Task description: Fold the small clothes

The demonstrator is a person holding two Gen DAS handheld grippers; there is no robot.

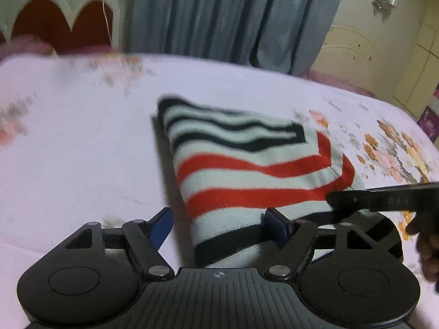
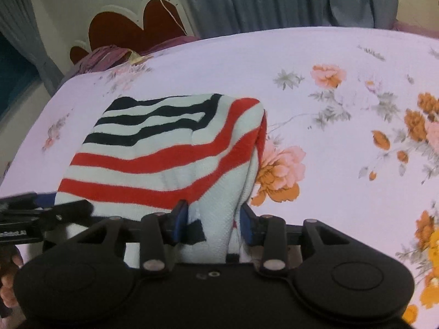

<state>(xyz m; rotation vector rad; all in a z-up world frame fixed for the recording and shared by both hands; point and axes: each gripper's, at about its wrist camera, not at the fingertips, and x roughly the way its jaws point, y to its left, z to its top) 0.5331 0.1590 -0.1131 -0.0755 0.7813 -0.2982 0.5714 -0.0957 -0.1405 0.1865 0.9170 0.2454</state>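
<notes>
Striped garment [image 2: 170, 153], folded, white with red and black bands: near edge between blue pads of right gripper [image 2: 215, 223], which pinch its white fold. Left gripper [image 1: 219, 226]: jaws wide, straddling the near edge, pads clear of cloth. Lies on floral bedsheet [image 2: 343, 63]; grey curtain [image 1: 233, 13] behind.

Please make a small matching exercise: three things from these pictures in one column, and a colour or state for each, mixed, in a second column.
Things:
1. striped garment
2. bedsheet
3. left tongs

Descriptions:
a. pale with orange and pink flowers
b. open, pads standing off the cloth
c. folded, red and black stripes on white

Pairs: 1-c, 2-a, 3-b
</notes>
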